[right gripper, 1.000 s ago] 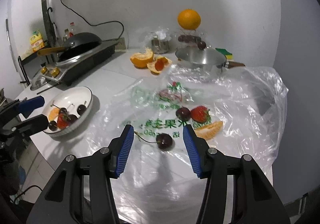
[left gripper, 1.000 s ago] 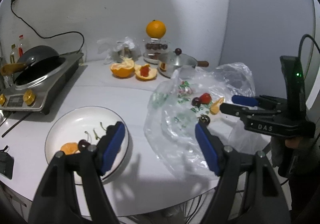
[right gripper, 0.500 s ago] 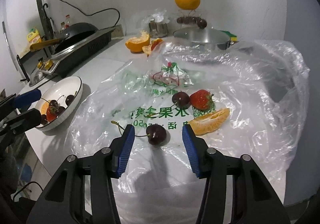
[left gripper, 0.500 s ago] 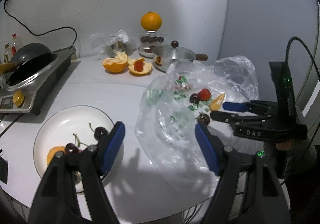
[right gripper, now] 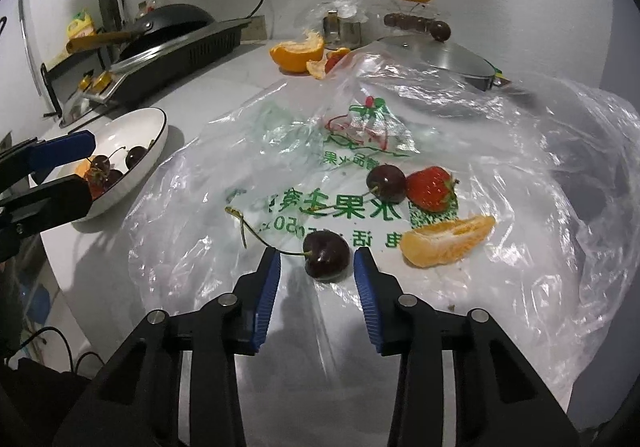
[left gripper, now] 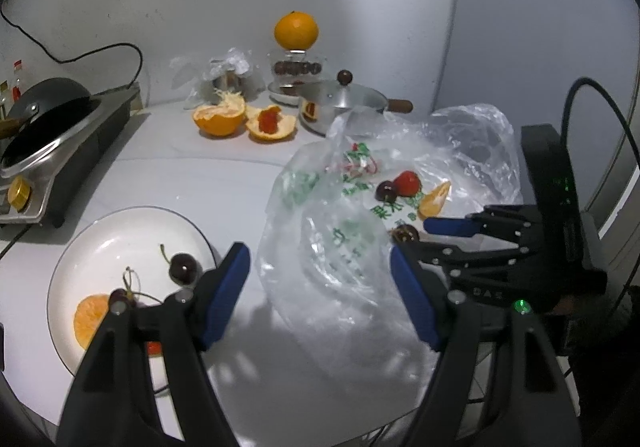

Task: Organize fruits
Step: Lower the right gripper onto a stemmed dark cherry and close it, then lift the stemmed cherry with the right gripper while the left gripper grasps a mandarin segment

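One small, slick cherry [right gripper: 326, 260] sits between your right gripper [right gripper: 316, 275]'s closing jaws, untouched; pinch its round body gently, not the stem.

cherry [right gripper: 326, 260] on bag [right gripper: 520, 247], plate [right gripper: 154, 135] left

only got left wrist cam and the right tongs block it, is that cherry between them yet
Observer: Yes. In the right wrist view the cherry lies between the right tongs, which have just been closing; neither pad presses it so far.
Operator: where's its stem
Observer: The stem trails over the plastic bag toward the white plate, passing just ahead of the pad on that side.
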Motion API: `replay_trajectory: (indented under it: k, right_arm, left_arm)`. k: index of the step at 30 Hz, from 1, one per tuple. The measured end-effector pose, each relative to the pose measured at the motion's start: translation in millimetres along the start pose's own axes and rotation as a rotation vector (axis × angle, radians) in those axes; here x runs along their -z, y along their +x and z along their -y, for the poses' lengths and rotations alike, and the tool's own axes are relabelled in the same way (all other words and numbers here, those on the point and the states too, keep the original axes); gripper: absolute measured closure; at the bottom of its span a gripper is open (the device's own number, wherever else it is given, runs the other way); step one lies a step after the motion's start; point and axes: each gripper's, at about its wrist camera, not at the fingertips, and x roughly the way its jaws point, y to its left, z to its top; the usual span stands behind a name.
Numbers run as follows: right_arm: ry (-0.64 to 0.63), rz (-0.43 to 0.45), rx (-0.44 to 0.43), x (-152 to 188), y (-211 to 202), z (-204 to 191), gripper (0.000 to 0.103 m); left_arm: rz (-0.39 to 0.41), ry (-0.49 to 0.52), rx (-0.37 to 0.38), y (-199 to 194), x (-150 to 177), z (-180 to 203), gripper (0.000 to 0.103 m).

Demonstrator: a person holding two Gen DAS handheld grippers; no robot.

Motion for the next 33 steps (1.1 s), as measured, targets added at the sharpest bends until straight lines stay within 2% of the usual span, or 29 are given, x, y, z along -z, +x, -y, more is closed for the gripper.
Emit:
replay_trajectory:
  k: [8, 11, 16, 25, 33]
  right_arm:
    - [-0.003, -0.033, 0.014, -7, 18, 0, 0.066]
    - [-0.005, -0.035, 0.014, -8, 21, 0, 0.074]
    - [-0.008, -0.017, -0.002, -7, 18, 2, 0.075]
    - [0.019, 0.048, -0.003, -3, -12, 20, 0.075]
    - [0.060, 0.114, 0.025, 3, -48, 53, 0.075]
  left_arm:
    - [-0.003, -0.012, -0.003, 1, 1, -3, 0.029]
    - [-0.007, -0.014, -0.003, 2, 2, -3, 0.029]
    - [-0.010, -0.004, -0.005, 3, 0, 1, 0.029]
    - [-0.016, 0.038, 0.004, 9, -4, 26, 0.029]
    - [-0.027, 0.096, 0.038, 21, -12, 59, 0.029]
